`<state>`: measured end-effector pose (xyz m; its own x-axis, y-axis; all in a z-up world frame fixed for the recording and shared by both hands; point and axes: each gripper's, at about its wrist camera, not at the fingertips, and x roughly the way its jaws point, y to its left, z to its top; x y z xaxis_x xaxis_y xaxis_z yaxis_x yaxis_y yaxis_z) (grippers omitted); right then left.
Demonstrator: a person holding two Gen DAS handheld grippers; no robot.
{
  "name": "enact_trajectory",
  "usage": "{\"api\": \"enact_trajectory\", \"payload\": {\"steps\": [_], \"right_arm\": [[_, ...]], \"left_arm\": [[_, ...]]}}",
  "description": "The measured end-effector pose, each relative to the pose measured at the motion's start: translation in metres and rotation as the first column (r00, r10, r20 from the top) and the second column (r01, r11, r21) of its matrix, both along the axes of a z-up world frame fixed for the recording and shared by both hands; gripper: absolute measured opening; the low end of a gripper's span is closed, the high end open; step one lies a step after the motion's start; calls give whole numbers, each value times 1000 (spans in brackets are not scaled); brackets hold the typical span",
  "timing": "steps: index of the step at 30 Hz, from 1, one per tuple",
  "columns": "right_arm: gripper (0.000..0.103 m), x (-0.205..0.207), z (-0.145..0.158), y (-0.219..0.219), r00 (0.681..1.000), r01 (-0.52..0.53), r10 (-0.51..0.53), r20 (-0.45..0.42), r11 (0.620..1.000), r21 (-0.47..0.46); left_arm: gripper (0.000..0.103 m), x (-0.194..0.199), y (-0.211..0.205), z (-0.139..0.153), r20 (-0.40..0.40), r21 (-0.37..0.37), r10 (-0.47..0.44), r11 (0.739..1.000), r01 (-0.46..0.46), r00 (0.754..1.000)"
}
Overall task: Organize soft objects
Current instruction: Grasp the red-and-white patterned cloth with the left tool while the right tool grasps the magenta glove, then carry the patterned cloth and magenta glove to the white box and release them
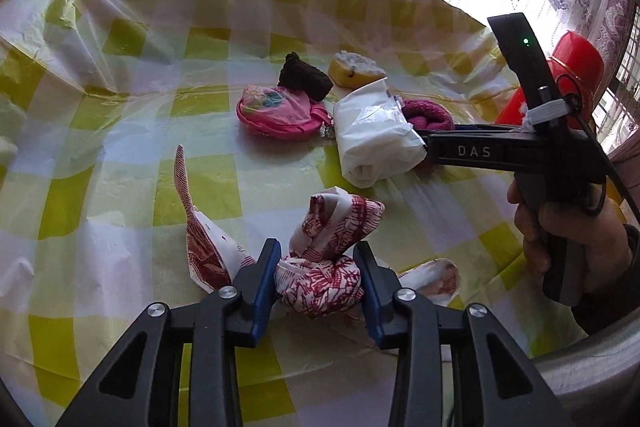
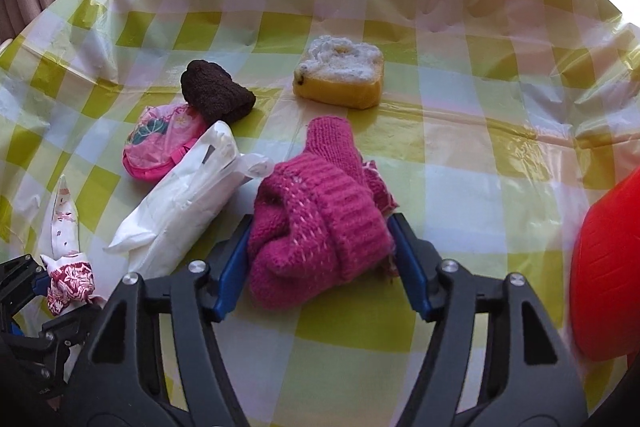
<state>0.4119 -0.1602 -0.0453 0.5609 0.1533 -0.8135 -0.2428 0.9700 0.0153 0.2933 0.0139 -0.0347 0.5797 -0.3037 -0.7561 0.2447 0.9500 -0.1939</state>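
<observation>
My left gripper (image 1: 318,259) is shut on a red-and-white patterned cloth (image 1: 320,283) that lies crumpled on the checked table; the cloth also shows in the right wrist view (image 2: 70,277). My right gripper (image 2: 320,227) is shut on a magenta knitted hat (image 2: 316,223), which also shows in the left wrist view (image 1: 426,113). Between them lies a white plastic packet (image 1: 374,135) (image 2: 180,207). Behind it sit a pink flowered pouch (image 1: 272,111) (image 2: 160,143), a dark brown knitted piece (image 1: 304,77) (image 2: 216,97) and a yellow sponge (image 1: 354,69) (image 2: 340,77).
A red flask (image 1: 568,75) stands at the table's right, and it also shows in the right wrist view (image 2: 608,267). The yellow-and-white checked plastic tablecloth (image 2: 460,167) is wrinkled. Curtains and a bright window lie beyond the far edge.
</observation>
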Motion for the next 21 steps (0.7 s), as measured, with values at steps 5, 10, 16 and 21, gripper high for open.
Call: {"api": "enact_trajectory", "payload": {"steps": [5,10,16,21], "right_arm": [[48,-18,2,-6,1000,12,-12,14,1000,11],[47,-59,3,-19,998,55,-54,45,998,-11],[47,-112,5,-40,993,110,-109,50,994,-23],[47,-157,6,-47,993,114,-113,42,993,-31]], "left_arm": [[33,-7,3,1,3,3,43,999,-43,999],[32,-24,6,4,16,7,103,995,-103,995],[32,-55,23,12,37,-4,214,977,-214,976],[32,-86,40,25,64,-22,305,952,-304,950]]}}
